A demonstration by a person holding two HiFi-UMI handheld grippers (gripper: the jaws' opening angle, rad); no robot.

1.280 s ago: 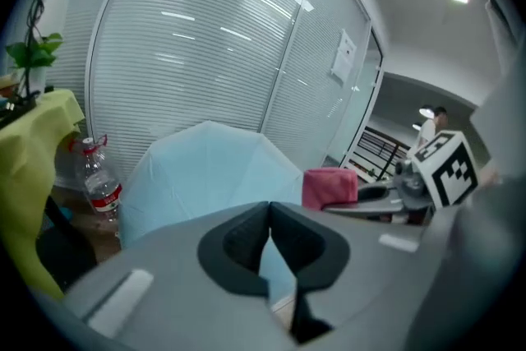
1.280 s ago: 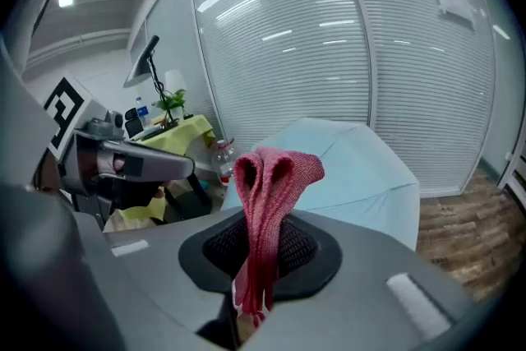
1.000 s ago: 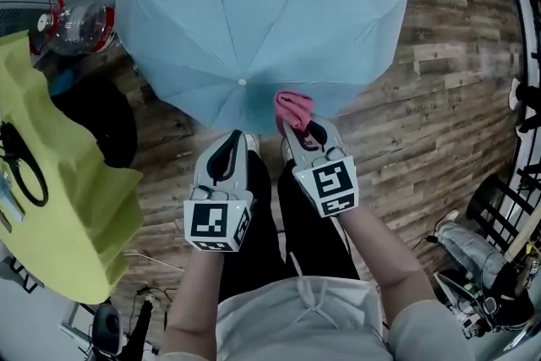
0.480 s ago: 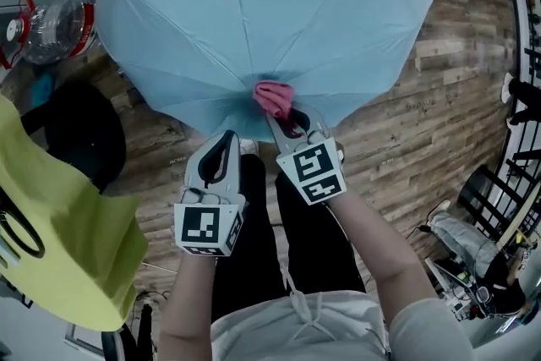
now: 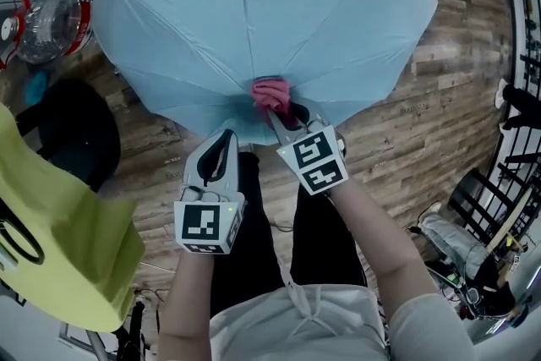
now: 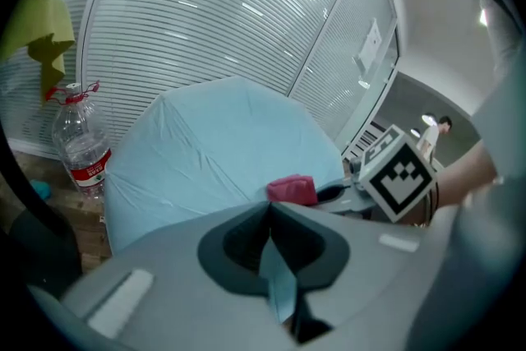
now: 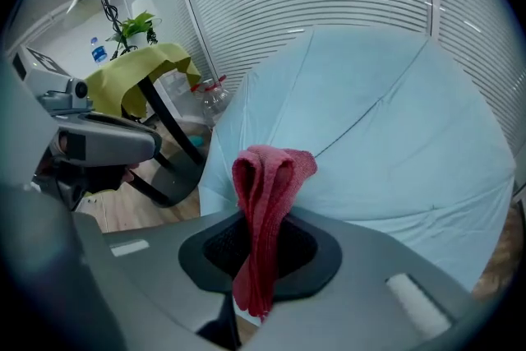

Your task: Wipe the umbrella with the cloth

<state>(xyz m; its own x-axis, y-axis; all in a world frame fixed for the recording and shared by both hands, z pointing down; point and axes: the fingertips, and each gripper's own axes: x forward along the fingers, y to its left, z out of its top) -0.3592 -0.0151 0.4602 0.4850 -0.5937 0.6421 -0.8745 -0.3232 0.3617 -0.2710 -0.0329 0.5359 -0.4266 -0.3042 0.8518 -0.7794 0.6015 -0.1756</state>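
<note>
An open, pale blue umbrella (image 5: 254, 4) is seen lying on its side over the wooden floor (image 5: 423, 114), its canopy turned toward the person and divided into panels by fine seams. The fabric is slack and lightly creased near the lower edge.

The left gripper (image 5: 225, 139) is held at that lower edge. In the left gripper view its jaws are seen brought together, with a thin fold of the blue canopy (image 6: 222, 144) pinched between them.

The right gripper (image 5: 283, 116) is held just beside it, tilted inward. Its jaws are clamped on a folded pink-red cloth (image 7: 267, 185), which stands up above them in a rounded bunch while a short tail hangs below. In the head view the cloth (image 5: 270, 92) is set against the canopy close to the rim, apparently touching it, though contact cannot be confirmed from that angle.

A clear plastic bottle (image 5: 46, 17) is seen on the floor to the left of the umbrella.
</note>
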